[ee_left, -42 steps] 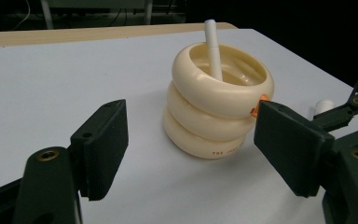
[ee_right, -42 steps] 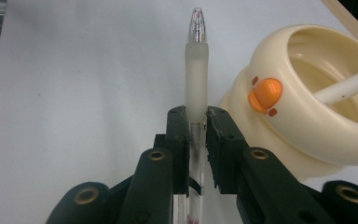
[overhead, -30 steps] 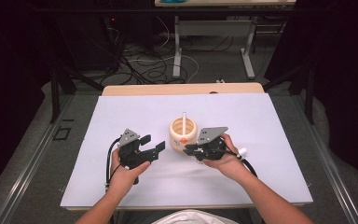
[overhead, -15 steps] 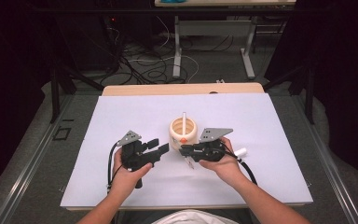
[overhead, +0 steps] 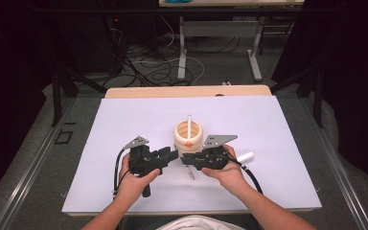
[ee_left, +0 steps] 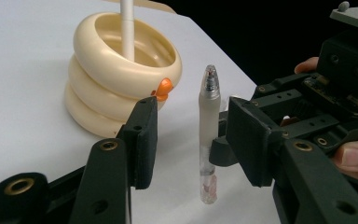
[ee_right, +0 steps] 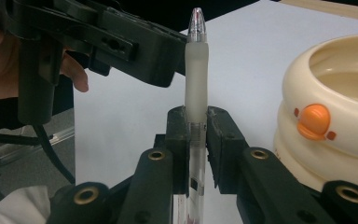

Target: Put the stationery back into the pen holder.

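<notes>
Clamping pen (ee_right: 196, 93) upright: right gripper (overhead: 188, 160) | left gripper (overhead: 171, 155) jaws spread around it, level

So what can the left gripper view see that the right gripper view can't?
Left gripper view alone: the white stick standing inside the cream ring-shaped duck holder, and the left tool with its jaws open on either side of the pen. Right gripper view alone: the right tool shut on the clear plastic pen with a frosted grip. Both share the pen, the holder with its orange beak, and the white table.
</notes>
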Demonstrator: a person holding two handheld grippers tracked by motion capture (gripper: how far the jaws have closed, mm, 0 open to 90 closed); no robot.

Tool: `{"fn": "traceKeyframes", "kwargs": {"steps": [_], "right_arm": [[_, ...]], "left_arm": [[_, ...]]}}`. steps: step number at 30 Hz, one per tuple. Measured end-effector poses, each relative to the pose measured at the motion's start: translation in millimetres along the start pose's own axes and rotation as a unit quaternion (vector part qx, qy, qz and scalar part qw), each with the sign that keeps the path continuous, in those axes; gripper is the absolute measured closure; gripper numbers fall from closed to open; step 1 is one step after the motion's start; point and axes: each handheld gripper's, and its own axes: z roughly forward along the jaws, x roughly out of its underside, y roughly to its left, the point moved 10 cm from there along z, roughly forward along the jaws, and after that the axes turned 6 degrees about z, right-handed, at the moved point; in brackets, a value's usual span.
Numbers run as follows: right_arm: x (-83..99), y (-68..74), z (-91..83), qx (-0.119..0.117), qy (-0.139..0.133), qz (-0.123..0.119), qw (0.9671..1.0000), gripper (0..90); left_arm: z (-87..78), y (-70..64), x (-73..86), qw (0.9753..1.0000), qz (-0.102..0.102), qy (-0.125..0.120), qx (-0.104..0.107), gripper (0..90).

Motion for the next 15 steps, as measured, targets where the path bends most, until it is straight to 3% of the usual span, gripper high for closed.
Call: {"fn": "traceKeyframes", "kwargs": {"steps": [15], "right_arm": [[2.3,11.0,4.4,-0.020,0.009,-0.007,0.9997,79.6]], "left_arm": [[4.1,-4.8,-2.1,0.9998,-0.013,-0.010,0.006,72.1]]}}
